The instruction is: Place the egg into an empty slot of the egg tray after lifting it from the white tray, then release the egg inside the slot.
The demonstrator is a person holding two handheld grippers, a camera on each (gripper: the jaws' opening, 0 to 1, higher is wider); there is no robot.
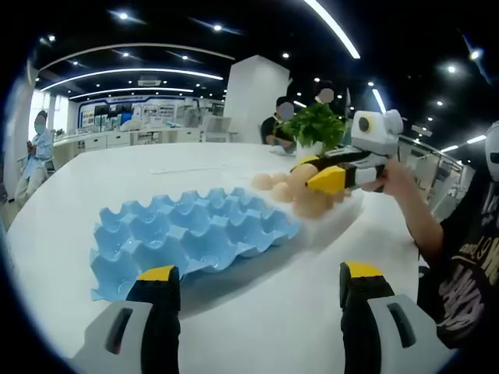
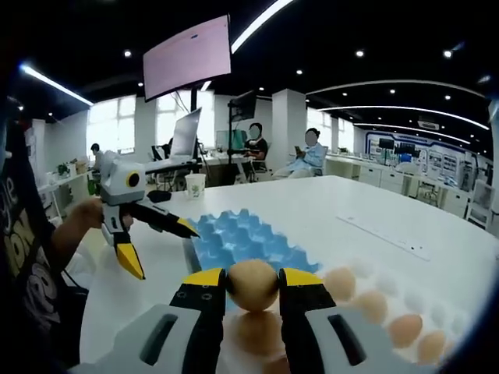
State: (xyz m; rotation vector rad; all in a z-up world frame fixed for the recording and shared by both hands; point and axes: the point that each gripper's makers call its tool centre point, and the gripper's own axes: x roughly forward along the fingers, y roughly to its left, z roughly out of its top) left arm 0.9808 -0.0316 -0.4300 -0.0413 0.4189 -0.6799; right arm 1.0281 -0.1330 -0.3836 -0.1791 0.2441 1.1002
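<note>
Right gripper (image 2: 253, 285) fingers pinching one brown egg (image 2: 252, 284), held just above the white tray (image 2: 405, 300), not yet at the blue egg tray (image 2: 248, 237). More eggs (image 2: 373, 306) sit in the white tray, just beside the egg tray's near edge. Egg tray slots look empty in both views. Left gripper (image 1: 257, 284) fingers spread wide, holding nothing, hovering over the white bench (image 1: 296, 312) just in front of the egg tray. In the right gripper view it hangs beside the egg tray, fingers apart. Potted plant (image 1: 316, 125) stands behind the white tray.
</note>
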